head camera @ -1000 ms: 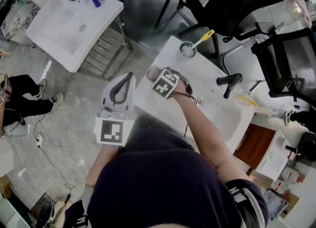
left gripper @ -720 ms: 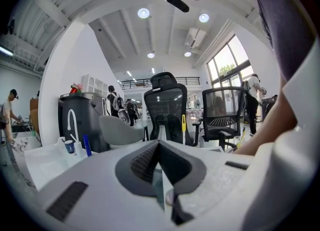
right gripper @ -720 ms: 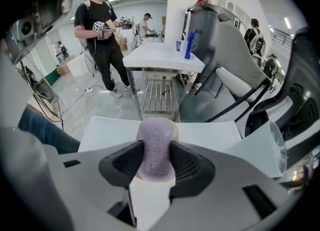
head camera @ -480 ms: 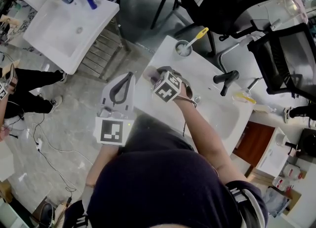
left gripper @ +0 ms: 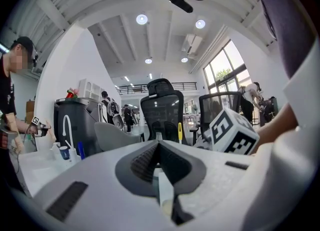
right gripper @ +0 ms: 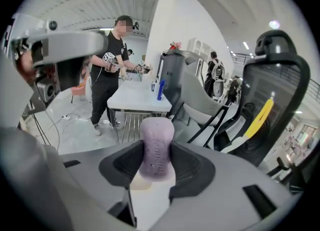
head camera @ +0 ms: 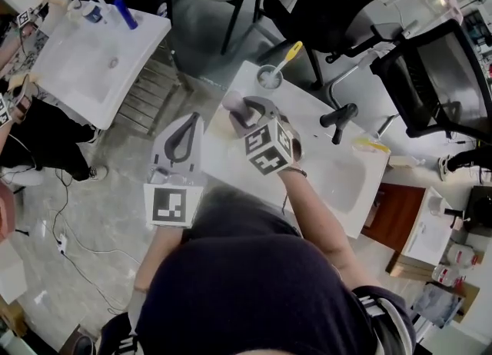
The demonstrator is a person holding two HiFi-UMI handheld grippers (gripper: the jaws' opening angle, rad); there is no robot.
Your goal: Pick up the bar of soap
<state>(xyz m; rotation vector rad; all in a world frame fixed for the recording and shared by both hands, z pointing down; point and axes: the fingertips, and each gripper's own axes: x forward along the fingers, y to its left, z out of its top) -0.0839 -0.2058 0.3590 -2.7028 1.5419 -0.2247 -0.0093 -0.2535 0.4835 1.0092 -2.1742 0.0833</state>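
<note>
The bar of soap (right gripper: 157, 146) is pale purple and oblong, and it stands on end between the dark pads of my right gripper (right gripper: 156, 162), which is shut on it. In the head view the soap (head camera: 233, 104) sticks out of the right gripper (head camera: 244, 114), lifted above the left end of the white washbasin (head camera: 323, 192). My left gripper (head camera: 184, 137) hovers off the basin's left edge, its jaws closed together with nothing between them (left gripper: 159, 162).
On the basin stand a cup with a yellow toothbrush (head camera: 270, 75), a black tap (head camera: 338, 117) and a yellow object (head camera: 370, 146). A second white basin (head camera: 96, 58) stands at far left. Black chairs (head camera: 330, 0) are behind. A person (right gripper: 112, 70) stands by it.
My right gripper has risen and tilted with the soap, lifting it off the basin top. The left gripper has barely moved. The head view has shifted.
</note>
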